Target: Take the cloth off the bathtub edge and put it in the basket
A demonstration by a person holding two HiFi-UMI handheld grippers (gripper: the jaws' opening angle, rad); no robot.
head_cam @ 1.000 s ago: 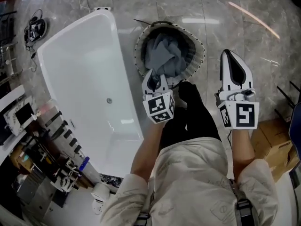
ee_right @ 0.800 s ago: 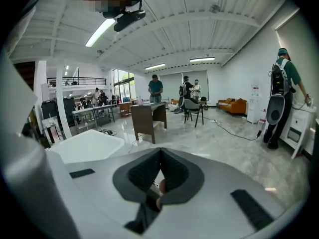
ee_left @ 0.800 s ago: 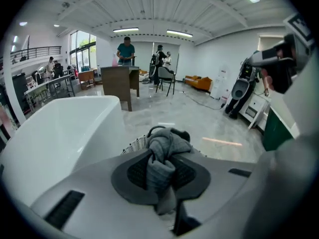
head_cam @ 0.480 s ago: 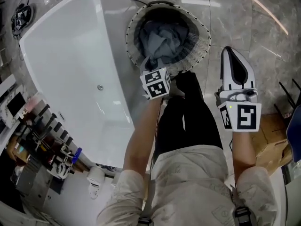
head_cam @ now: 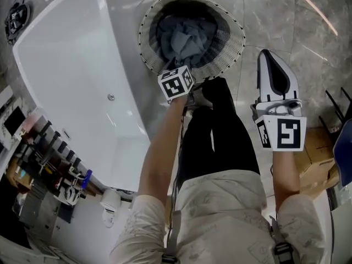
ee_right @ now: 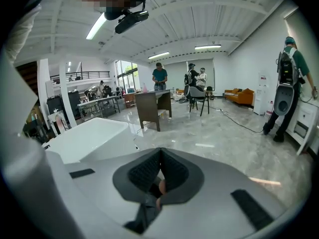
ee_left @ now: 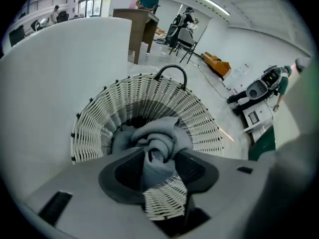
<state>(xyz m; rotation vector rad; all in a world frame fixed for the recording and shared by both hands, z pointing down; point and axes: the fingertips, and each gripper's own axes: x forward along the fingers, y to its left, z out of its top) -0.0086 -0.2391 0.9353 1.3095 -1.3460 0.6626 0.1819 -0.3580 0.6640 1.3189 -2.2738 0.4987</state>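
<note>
Now the cloth [ee_left: 157, 138] is left unpinched between the left gripper's [ee_left: 158, 171] just-opened jaws above the basket [head_cam: 226, 59]; beside it, the right gripper [head_cam: 272, 65] is closed.

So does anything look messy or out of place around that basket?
Nothing really stands out. The grey cloth lies bunched inside the basket, which stands upright beside the bathtub. One fold runs up between the jaws of the left gripper, which have just been opening. Nothing looks spilled or tipped.
</note>
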